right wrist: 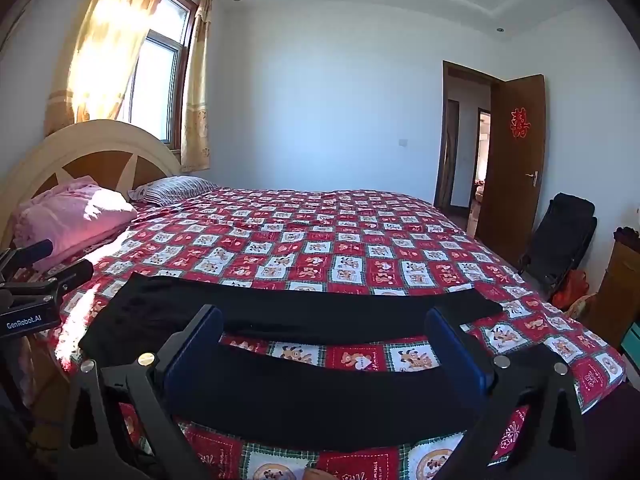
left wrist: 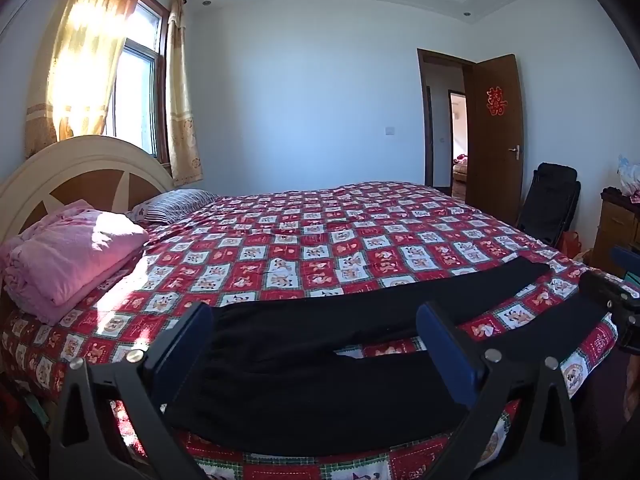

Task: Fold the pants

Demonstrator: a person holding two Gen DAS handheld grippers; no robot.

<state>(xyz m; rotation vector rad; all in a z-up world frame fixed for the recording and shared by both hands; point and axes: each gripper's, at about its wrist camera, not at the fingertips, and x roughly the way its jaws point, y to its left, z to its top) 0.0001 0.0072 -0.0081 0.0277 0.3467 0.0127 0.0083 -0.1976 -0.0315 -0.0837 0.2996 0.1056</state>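
I have the black pants (left wrist: 320, 360) laid flat along the near edge of the bed (left wrist: 320, 232), across the bottom of both frames, on the red-and-white patterned quilt (right wrist: 340, 240). In the left wrist view the waist end fills the lower centre, and the two legs run off toward the right of the frame with a strip of quilt showing between them. In the right wrist view I see mostly the legs: the near one crosses the lower centre, the far one lies above it, and the waist sits at centre left.

My left gripper (left wrist: 316, 332) has its fingers spread wide, nothing pinched; they frame the waist part without pressing on it. My right gripper (right wrist: 324, 340) is likewise spread, its blue fingers (right wrist: 192, 356) standing either side of the near leg, pads not on the cloth.

Each camera catches the other tool: the right wrist view shows the left gripper's body at its left edge, and the left wrist view shows the right one at its right edge.

Both views show the folded pink blanket (left wrist: 72, 252) at the left by the headboard (right wrist: 100, 148), the striped pillow (right wrist: 176, 188), the sunlit curtain (left wrist: 88, 52) and the open brown door (right wrist: 516, 152). The black chair (left wrist: 552, 196) stands at the right.
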